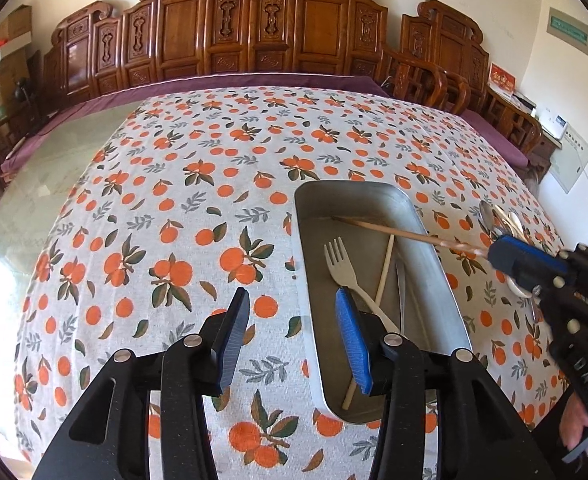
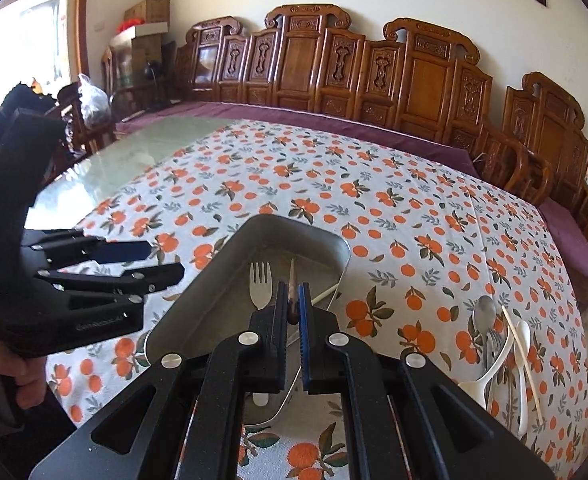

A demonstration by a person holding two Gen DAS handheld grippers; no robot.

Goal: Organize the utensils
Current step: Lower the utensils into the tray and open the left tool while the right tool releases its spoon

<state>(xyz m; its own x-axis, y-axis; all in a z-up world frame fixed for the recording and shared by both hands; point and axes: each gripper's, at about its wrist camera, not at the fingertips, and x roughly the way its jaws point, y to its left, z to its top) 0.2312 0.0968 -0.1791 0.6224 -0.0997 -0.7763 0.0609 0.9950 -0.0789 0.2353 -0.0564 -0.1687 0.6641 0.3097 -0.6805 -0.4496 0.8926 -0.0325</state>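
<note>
Seen from two wrist cameras above a table under a white tablecloth (image 1: 182, 184) printed with oranges and green leaves. Near the middle, a rectangular, round-cornered metal tray (image 1: 434, 256), long side running away from the viewer.

Inside the tray: a pale plastic fork (image 1: 340, 264) lying tines away, a light wooden chopstick (image 1: 384, 270) crossing beside it, and what looks like a slim metal utensil along the right wall, too thin to identify.

Right gripper (image 2: 293, 300), black frame with blue pads, clenched on a brown wooden chopstick (image 1: 406, 234). Held by its back end, stick reaching in over the tray's right wall, tip low near the far left inner corner, possibly touching the floor; cannot tell for sure.

Left gripper (image 1: 294, 328) released, jaws apart with nothing between them, hovering over the tray's near left rim, one pad above cloth, the other above the fork's handle.

Still on the cloth to the right of the tray, well apart from it: a loose pile of a metal spoon (image 2: 484, 316), white plastic spoons (image 2: 524, 344), another pale chopstick (image 2: 520, 354) and some metal cutlery underneath.

Judged step: laying the held chopstick into the tray, with the pile yet to be gathered.

Risks from here: letting go while the stick rests across the tray wall, so it tips or rolls out onto the cloth; pressing the tip down and shoving the light tray; the left pads dipping and knocking the fork.
</note>
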